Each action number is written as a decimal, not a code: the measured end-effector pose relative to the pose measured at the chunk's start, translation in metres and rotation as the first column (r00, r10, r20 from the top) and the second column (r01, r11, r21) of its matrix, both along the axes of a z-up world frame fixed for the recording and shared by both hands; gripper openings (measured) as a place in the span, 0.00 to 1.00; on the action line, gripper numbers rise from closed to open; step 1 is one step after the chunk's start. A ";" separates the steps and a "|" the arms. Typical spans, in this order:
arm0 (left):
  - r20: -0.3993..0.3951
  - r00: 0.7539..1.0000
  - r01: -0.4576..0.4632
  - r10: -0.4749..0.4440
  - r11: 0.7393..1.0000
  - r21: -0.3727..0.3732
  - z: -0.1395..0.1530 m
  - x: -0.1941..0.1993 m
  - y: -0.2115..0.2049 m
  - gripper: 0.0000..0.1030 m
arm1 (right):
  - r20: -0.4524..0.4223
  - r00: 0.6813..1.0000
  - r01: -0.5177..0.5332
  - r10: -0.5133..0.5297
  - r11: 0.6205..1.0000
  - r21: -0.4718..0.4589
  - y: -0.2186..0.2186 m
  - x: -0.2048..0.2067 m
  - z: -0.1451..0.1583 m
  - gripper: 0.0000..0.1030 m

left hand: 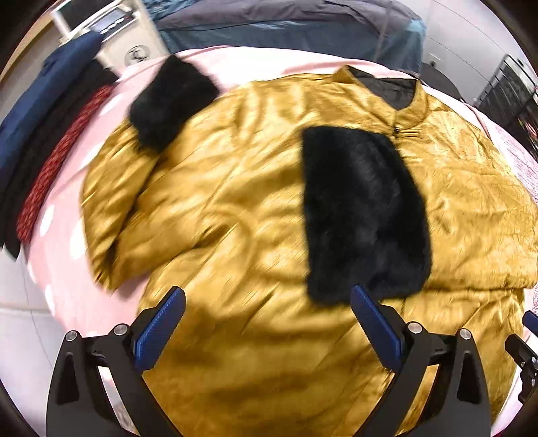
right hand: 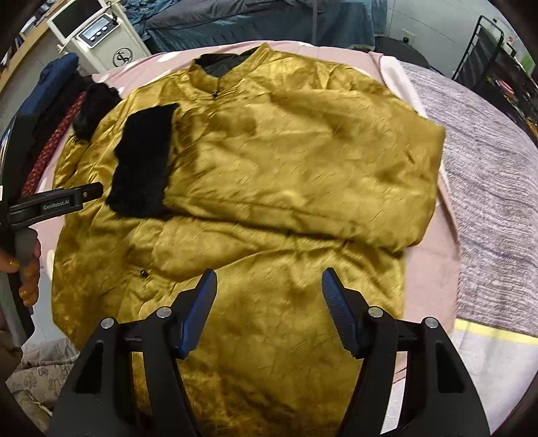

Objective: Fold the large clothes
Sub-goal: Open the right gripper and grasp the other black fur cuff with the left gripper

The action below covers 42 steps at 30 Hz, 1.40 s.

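Observation:
A large gold satin jacket (left hand: 242, 188) (right hand: 285, 161) with a black lining lies spread on a pink bed cover. One sleeve is folded across the chest, its black fur cuff (left hand: 363, 215) (right hand: 141, 158) lying on the gold front. The other fur cuff (left hand: 171, 101) (right hand: 94, 111) rests at the far left edge. My left gripper (left hand: 267, 302) hovers open above the jacket's lower front, nothing between its blue pads. My right gripper (right hand: 269, 285) also stands open over the hem area, empty. In the right wrist view, the left gripper's body and a hand holding it show at the left edge.
Folded dark blue, black and red clothes (left hand: 50, 134) lie along the bed's left side. A grey knitted blanket (right hand: 487, 201) covers the right part of the bed. A white device (right hand: 101, 37) and a second bed with teal bedding (right hand: 255, 23) stand beyond.

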<state>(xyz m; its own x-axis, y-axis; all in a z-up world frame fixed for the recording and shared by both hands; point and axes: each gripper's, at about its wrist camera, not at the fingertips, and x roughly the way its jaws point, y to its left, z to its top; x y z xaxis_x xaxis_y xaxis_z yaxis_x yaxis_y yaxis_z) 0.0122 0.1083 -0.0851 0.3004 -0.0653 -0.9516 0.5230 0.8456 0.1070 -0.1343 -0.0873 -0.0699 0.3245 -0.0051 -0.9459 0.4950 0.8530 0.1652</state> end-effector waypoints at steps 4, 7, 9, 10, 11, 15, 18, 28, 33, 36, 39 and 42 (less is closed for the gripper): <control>0.010 0.997 -0.076 0.076 0.997 0.009 0.006 -0.009 0.047 0.94 | 0.008 1.000 -0.019 0.019 0.999 0.044 0.018 -0.002 -0.007 0.63; 0.041 0.992 -0.120 0.119 0.993 0.001 0.014 0.006 0.073 0.94 | 0.011 1.000 -0.021 0.020 0.997 0.077 0.027 -0.001 -0.011 0.63; 0.072 0.985 -0.156 0.156 0.988 -0.010 0.022 0.022 0.088 0.94 | 0.007 0.999 -0.033 0.033 0.997 0.073 0.035 0.002 -0.010 0.63; 0.086 0.982 -0.167 0.167 0.986 -0.016 0.026 0.032 0.093 0.94 | 0.008 0.999 -0.041 0.040 0.997 0.063 0.038 0.003 -0.007 0.63; 0.103 0.980 -0.172 0.173 0.985 -0.017 0.028 0.043 0.095 0.94 | 0.011 0.999 -0.045 0.045 0.998 0.048 0.041 0.003 -0.004 0.63; 0.171 0.975 -0.142 0.142 0.990 -0.013 0.038 0.102 0.088 0.93 | 0.008 1.000 -0.016 0.016 1.000 0.019 0.043 0.004 0.005 0.63; 0.204 0.978 -0.054 0.048 0.998 0.022 0.033 0.144 0.062 0.93 | -0.023 0.999 0.036 -0.036 0.999 -0.012 0.043 0.008 0.004 0.63; 0.130 0.982 0.126 -0.134 0.989 0.071 -0.023 0.231 0.011 0.55 | -0.082 0.975 0.205 -0.206 0.979 -0.019 0.073 0.020 0.010 0.63; 0.083 0.990 -0.098 0.112 0.983 -0.156 0.000 0.278 0.078 0.21 | -0.087 0.966 0.242 -0.244 0.970 -0.030 0.076 0.026 0.010 0.63; 0.141 0.954 -0.228 0.265 0.945 -0.234 0.032 0.301 0.141 0.16 | -0.074 0.965 0.251 -0.252 0.968 -0.026 0.074 0.034 0.012 0.63; 0.190 0.885 -0.373 0.425 0.892 -0.256 0.054 0.321 0.213 0.15 | -0.058 0.969 0.238 -0.239 0.971 -0.024 0.073 0.044 0.014 0.63; 0.207 0.808 -0.496 0.552 0.826 -0.268 0.062 0.325 0.277 0.14 | -0.043 0.971 0.233 -0.235 0.972 -0.031 0.071 0.052 0.017 0.63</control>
